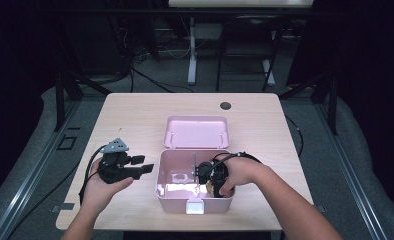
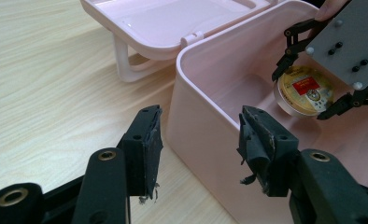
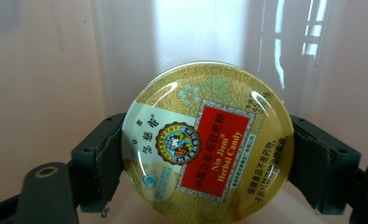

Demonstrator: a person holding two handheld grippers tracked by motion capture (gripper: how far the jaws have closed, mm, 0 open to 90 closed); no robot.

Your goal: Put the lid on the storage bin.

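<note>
At the left of the high view, the left gripper (image 1: pixel 146 164) hovers beside the pink box (image 1: pixel 161 172), jaws spread wide and empty, likely parked clear so the other hand can work. At centre, the box sits open, its lid (image 1: pixel 197 131) folded back flat toward the top of the frame so the inside is reachable. Toward the right, the right gripper (image 1: pixel 208 186) dips into the box, jaws clamped on the edges of a round candy tin (image 3: pixel 208 142), held down inside the box near its lower right wall. Counted: two grippers, one box, one tin.
</note>
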